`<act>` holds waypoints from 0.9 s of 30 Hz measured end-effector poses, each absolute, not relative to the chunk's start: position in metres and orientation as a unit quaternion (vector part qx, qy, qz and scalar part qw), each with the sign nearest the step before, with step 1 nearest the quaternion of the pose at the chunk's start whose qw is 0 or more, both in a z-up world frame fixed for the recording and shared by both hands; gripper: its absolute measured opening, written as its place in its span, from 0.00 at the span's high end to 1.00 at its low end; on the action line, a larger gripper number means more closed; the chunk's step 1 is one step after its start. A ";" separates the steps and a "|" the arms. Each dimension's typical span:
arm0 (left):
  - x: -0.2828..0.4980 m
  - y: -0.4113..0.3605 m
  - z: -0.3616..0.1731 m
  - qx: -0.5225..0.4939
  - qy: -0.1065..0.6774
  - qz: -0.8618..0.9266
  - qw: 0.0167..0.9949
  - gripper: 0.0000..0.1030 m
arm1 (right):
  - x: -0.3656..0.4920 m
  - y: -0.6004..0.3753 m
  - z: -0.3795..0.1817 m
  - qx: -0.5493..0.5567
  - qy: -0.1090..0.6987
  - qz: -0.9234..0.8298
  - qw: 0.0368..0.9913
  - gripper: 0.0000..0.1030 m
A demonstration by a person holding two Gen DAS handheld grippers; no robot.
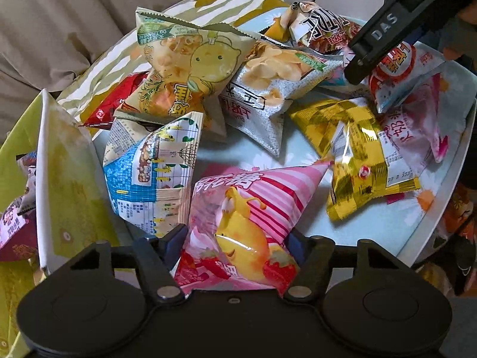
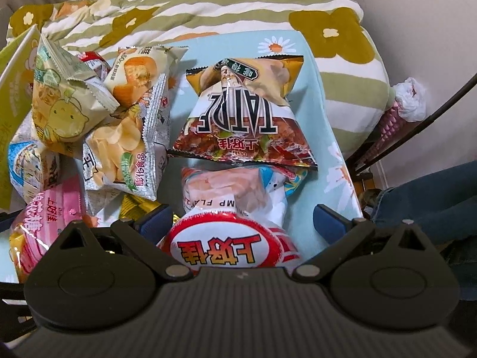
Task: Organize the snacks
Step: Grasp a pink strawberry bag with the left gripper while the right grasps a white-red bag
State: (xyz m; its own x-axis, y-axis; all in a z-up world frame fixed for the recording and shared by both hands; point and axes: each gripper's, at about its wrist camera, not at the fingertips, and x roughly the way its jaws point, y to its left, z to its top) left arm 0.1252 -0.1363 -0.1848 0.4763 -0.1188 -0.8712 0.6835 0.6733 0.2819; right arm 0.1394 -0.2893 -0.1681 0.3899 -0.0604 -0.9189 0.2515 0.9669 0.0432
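A: Pink striped bag (image 1: 238, 226) sits at the near edge of the round tray (image 1: 447, 197), between your left gripper's (image 1: 235, 238) blue pads. The pads look to be against its sides and the film puckers there, so I read it as pinched. The jaws are partly closed, not pressed together.

B: And the right?

A: Your right gripper (image 2: 241, 217) is spread wide over the white shrimp bag with the red oval label (image 2: 235, 244). One pad is near the bag's edge and the other stands clear over the blue daisy cloth (image 2: 325, 137). Nothing is gripped yet. In the left view that gripper comes down at the tray's far right edge.

B: How do I do this well?

A: These are air-puffed pillow packs in slick, glossy film, so they will squirm. Squeeze just enough to dent the pink bag, not to burst it. Lift it straight up, because the blue-and-white printed bag (image 1: 155, 173) leans on its left side. On the right, centre the pads on the bag's waist before closing.

B: And the neighbours?

A: The gold foil packs (image 1: 360, 164) are crinkly and mirror-bright. The pale green chick bag (image 1: 190, 68) has serrated seams and rides on top of the heap. The TATO chips bag (image 2: 241, 125) lies flat just beyond the shrimp bag. At the tray's left edge stands a yellow-green paper bag (image 1: 65, 164), stiff-walled and already holding packets. I judge it to be the drop spot. A striped flower cushion (image 2: 208, 9) lies behind.
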 end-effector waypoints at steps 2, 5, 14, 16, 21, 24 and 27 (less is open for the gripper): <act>0.123 -0.136 -0.184 0.314 0.447 -0.249 0.800 0.31 | 0.142 -0.289 -0.171 0.086 0.548 -0.092 0.827 0.00; 0.119 -0.132 -0.181 0.306 0.448 -0.245 0.804 0.31 | 0.145 -0.288 -0.178 0.084 0.555 -0.089 0.823 0.00; 0.112 -0.123 -0.165 0.283 0.440 -0.236 0.819 0.31 | 0.140 -0.287 -0.178 0.080 0.553 -0.088 0.825 0.15; 0.108 -0.121 -0.161 0.277 0.438 -0.234 0.823 0.31 | 0.137 -0.288 -0.175 0.079 0.549 -0.090 0.827 0.16; 0.101 -0.117 -0.153 0.268 0.434 -0.228 0.830 0.31 | 0.127 -0.287 -0.162 0.083 0.540 -0.087 0.833 0.16; 0.091 -0.115 -0.143 0.266 0.426 -0.224 0.835 0.31 | 0.120 -0.284 -0.150 0.080 0.531 -0.084 0.840 0.16; 0.081 -0.113 -0.131 0.263 0.416 -0.218 0.843 0.31 | 0.113 -0.282 -0.137 0.078 0.523 -0.080 0.845 0.16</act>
State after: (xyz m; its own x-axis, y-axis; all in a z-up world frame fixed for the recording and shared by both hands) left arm 0.0815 -0.1131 -0.1306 0.5593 -0.1497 -0.8153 0.5862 0.7668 0.2614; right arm 0.1130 -0.2818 -0.1367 0.4413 -0.0530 -0.8958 0.2163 0.9751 0.0488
